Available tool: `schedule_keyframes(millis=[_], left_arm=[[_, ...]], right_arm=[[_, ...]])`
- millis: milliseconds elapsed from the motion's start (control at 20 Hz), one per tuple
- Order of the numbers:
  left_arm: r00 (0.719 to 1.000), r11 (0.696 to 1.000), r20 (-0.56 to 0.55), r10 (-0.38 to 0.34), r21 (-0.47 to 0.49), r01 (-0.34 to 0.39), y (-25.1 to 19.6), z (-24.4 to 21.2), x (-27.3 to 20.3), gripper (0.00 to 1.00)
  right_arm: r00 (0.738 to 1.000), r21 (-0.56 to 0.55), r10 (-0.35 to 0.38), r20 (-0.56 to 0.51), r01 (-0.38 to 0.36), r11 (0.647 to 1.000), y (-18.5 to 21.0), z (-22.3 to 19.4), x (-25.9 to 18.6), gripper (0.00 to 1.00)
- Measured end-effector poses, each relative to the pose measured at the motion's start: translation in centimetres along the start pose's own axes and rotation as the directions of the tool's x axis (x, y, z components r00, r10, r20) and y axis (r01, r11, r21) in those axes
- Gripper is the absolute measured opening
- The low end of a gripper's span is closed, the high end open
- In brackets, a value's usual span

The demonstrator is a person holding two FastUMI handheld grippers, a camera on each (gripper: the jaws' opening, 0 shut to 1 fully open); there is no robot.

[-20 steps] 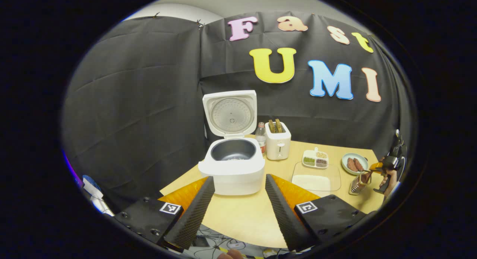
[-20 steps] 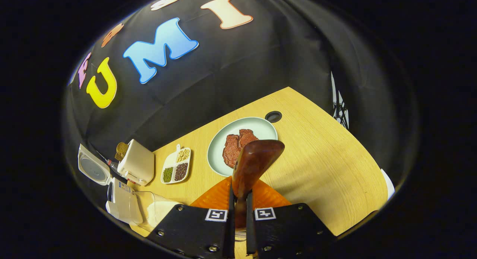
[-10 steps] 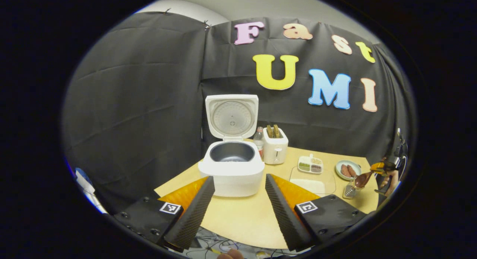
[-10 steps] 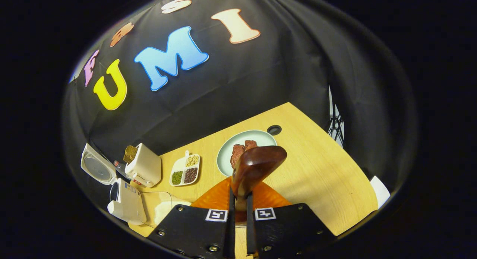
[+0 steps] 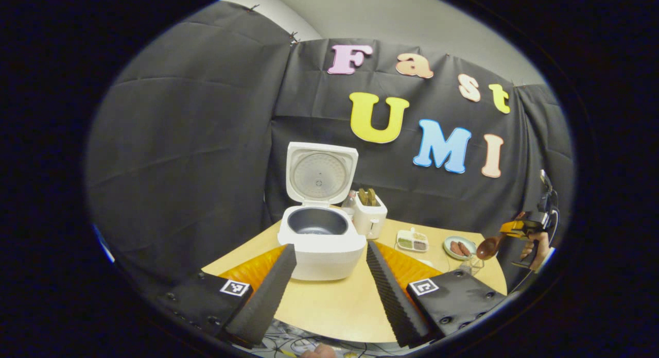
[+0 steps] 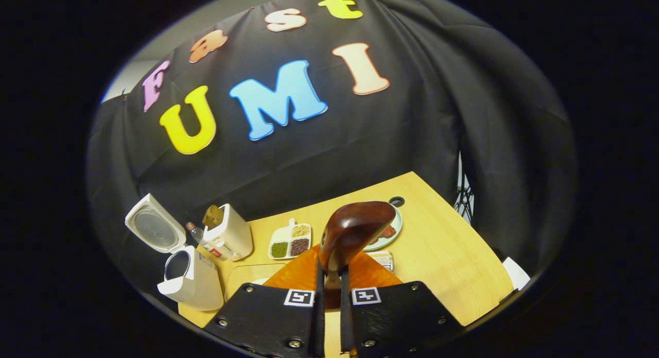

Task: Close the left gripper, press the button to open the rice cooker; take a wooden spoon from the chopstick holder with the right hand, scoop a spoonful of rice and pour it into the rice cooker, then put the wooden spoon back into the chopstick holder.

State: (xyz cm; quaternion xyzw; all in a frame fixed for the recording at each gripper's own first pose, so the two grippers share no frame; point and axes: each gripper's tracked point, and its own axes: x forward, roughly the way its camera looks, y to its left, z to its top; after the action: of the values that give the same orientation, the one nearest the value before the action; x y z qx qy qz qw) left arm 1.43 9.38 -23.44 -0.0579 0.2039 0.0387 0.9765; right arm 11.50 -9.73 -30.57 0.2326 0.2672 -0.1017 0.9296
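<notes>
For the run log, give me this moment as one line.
rice cooker: lid open | right gripper: shut on wooden spoon, held above table | left gripper: open, facing cooker | chopstick holder: on table

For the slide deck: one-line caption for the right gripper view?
Right tongs shut on the wooden spoon, raised above the table; rice cooker open at left.

White rice cooker [image 5: 322,242] with grey pot, reddish-brown wooden spoon [image 6: 352,232], white toaster [image 5: 369,220], pale-green plate [image 5: 449,240], light woodgrain worktop [image 6: 448,265].
</notes>
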Motion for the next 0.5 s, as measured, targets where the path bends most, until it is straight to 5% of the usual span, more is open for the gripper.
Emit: schedule_keyframes(millis=[300,350,450,500], left_arm=[[0.999,1.000,0.037,0.017,-0.008,-0.017,3.3,1.8,-1.2,1.00],[0.999,0.999,0.035,0.032,-0.007,-0.032,4.0,1.6,-1.1,0.94],[0.998,0.999,0.042,0.052,-0.016,-0.051,4.6,2.2,-1.0,1.00],[0.997,0.998,0.037,0.064,-0.012,-0.064,4.9,2.1,-0.8,0.94]], right_arm=[[0.994,-0.075,0.075,-0.076,-0.081,0.994,8.7,-4.0,1.8,0.12],[0.992,-0.090,0.078,-0.096,-0.086,0.992,9.6,-4.8,2.7,0.12],[0.988,-0.108,0.087,-0.128,-0.102,0.989,10.9,-6.2,4.7,0.12],[0.985,-0.109,0.085,-0.149,-0.102,0.989,11.2,-6.9,5.6,0.12]])
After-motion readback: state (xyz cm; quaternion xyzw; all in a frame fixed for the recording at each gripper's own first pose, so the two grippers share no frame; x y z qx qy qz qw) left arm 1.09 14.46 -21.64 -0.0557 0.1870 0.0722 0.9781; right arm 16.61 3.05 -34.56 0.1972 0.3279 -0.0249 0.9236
